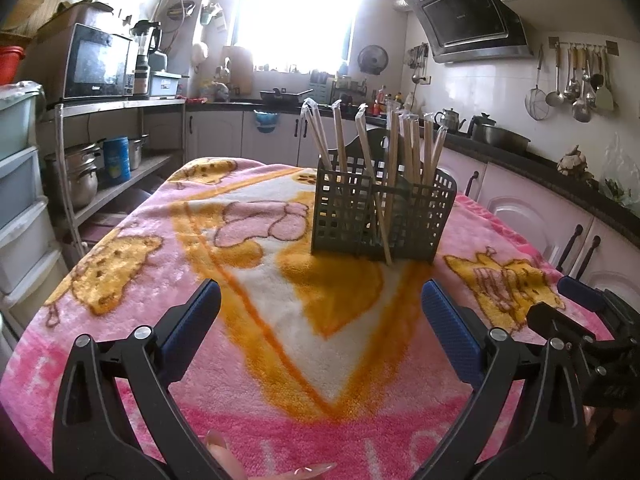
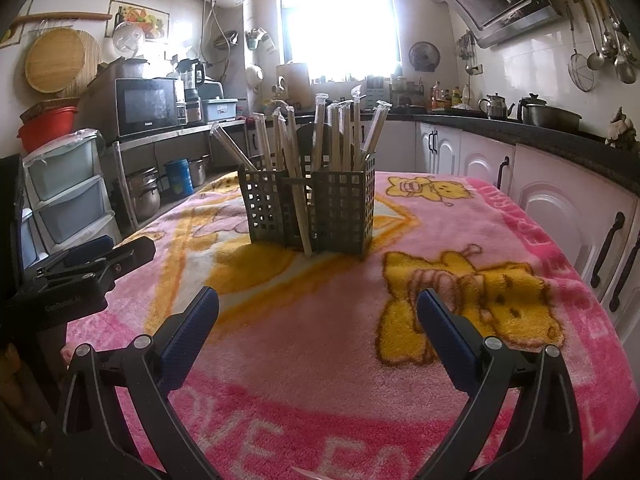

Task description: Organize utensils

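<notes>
- Left claw [image 1: 321, 312]: seen spread wide, nothing pinched between its blue pads [image 1: 196, 316]; it is held low over the near part of the desk [image 1: 120, 320].
- Right claw [image 2: 318, 314]: also spread wide and empty, blue pads [image 2: 192, 320] well apart, held over the near edge of the desk.
- The desk is covered by a pink blanket [image 1: 260, 420] with yellow cartoon bears and an orange-bordered white panel.
- Utensil caddy [image 1: 380, 216]: a dark grid-walled plastic holder with several compartments, stood upright on the blanket toward the far half of the desk.
- Relative to the left claw, the caddy is placed ahead and slightly right of centre, well apart from the fingertips; no contact.
- Relative to the right claw, the caddy [image 2: 308, 212] is seen ahead and slightly left of centre, well apart, no contact.
- Wrapped chopsticks [image 1: 400, 148]: many pale wooden pairs in clear sleeves are stood in the compartments, tops fanned outward.
- One chopstick pair [image 1: 376, 196] is seen leaning diagonally across the caddy's front, its lower end resting by the caddy's base on the blanket.
- The right claw's body is seen at the right edge of the left view; the left one shows at the left edge of the right view.
- A fingertip [image 1: 218, 446] of the person is seen at the bottom of the left view.
</notes>
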A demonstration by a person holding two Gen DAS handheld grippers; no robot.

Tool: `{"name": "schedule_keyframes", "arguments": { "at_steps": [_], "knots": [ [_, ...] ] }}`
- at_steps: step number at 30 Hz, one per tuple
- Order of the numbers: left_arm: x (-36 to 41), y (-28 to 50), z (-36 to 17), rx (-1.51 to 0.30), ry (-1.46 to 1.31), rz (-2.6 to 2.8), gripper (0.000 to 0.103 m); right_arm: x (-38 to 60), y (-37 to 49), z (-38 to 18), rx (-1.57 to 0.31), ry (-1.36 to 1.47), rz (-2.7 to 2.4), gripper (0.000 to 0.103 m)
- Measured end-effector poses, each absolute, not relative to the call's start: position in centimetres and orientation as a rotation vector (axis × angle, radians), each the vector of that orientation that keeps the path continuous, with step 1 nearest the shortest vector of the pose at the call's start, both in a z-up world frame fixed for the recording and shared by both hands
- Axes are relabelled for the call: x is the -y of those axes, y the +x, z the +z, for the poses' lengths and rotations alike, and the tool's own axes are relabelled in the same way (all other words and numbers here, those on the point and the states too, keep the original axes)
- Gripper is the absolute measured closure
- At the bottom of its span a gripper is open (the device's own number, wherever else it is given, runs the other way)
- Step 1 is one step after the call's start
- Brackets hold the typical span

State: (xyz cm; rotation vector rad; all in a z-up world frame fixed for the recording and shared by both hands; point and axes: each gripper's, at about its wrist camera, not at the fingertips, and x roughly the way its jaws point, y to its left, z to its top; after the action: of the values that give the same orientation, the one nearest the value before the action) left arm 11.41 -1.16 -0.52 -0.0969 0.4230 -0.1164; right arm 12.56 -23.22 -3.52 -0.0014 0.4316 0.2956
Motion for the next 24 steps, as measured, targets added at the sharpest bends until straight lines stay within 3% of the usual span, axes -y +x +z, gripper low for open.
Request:
{"name": "schedule_keyframes", "arguments": {
  "at_steps": [24],
  "knots": [
    [1.3, 11.47, -0.6, -0.428, -0.098, -0.12, 0.011, 23.22, 12.71, -3.66, -0.434, -0.001, 0.297, 0.006]
  ]
}}
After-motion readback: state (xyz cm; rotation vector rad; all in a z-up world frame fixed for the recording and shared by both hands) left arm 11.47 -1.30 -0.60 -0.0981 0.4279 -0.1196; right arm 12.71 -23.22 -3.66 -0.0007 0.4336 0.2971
